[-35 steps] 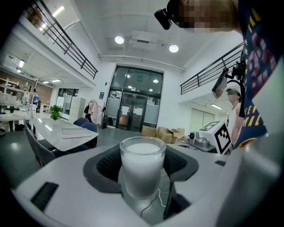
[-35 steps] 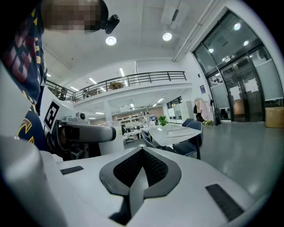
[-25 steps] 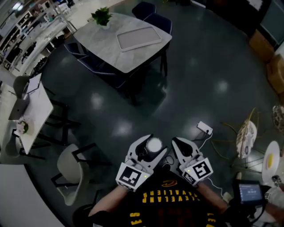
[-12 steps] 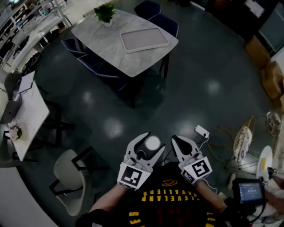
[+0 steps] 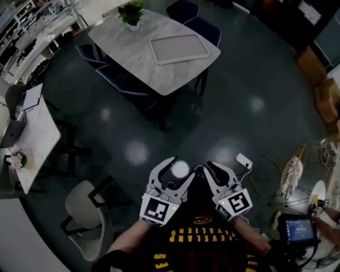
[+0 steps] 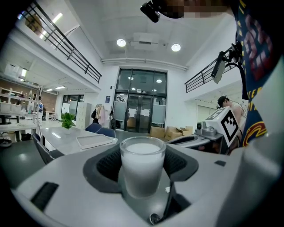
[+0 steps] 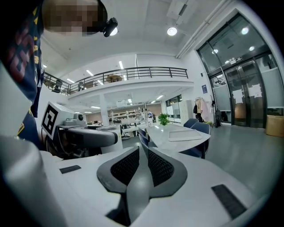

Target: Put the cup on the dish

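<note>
A frosted white cup (image 6: 142,166) stands upright between the dark pads of my left gripper (image 6: 142,179), which is shut on it. From the head view the cup (image 5: 180,169) shows as a pale disc in the left gripper (image 5: 184,170), held close to the person's chest. My right gripper (image 5: 211,168) is level beside it; its jaws (image 7: 143,153) are opening, a narrow slit apart, with nothing between them. A flat rectangular dish (image 5: 179,49) lies on the grey table (image 5: 133,53) well ahead, also visible as the dish (image 6: 94,141) in the left gripper view.
Dark chairs (image 5: 114,79) are tucked round the table, and a potted plant (image 5: 132,11) stands at its far end. A white desk (image 5: 29,138) and a pale chair (image 5: 87,212) are at the left. Cables and a power strip (image 5: 244,159) lie on the floor at the right.
The table with the dish has drifted right and slightly lower in the head view. Both grippers stay together at the chest, the cup still in the left one.
</note>
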`<state>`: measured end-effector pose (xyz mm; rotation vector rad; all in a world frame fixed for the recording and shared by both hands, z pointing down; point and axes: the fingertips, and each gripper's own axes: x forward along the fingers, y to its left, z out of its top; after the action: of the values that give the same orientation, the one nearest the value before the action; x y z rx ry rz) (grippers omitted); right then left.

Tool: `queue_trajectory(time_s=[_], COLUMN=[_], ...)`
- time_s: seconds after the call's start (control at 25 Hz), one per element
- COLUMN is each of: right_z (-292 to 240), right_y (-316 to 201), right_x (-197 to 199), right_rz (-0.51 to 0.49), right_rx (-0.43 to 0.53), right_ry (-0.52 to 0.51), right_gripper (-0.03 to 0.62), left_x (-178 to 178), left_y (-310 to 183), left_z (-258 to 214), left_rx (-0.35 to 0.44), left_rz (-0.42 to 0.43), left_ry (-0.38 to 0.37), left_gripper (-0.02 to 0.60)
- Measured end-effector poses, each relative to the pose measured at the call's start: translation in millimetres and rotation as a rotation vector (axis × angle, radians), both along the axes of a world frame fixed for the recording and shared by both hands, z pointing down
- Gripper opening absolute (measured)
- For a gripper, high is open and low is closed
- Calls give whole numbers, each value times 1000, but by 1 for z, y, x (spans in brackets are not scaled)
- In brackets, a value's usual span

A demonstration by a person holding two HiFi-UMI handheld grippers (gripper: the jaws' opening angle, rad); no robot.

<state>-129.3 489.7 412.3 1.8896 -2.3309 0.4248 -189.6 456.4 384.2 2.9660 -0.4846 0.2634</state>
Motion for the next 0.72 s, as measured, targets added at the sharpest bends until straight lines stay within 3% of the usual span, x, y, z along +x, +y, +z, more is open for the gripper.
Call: queue_trajectory(time_s=[0.36, 0.72], right_z=[7, 10], right_y=[-55, -132], right_x=[18, 62], right_rz=[-106, -282], right_rx=[18, 17], right_ry=[-84, -142], right_gripper=[48, 48], left_x=[22, 74], left_y=[-46, -113], left_z=[3, 6], left_rx=[-18, -23], left_rz=[-94, -213], left_ry=[-24, -48], left_gripper=[267, 267])
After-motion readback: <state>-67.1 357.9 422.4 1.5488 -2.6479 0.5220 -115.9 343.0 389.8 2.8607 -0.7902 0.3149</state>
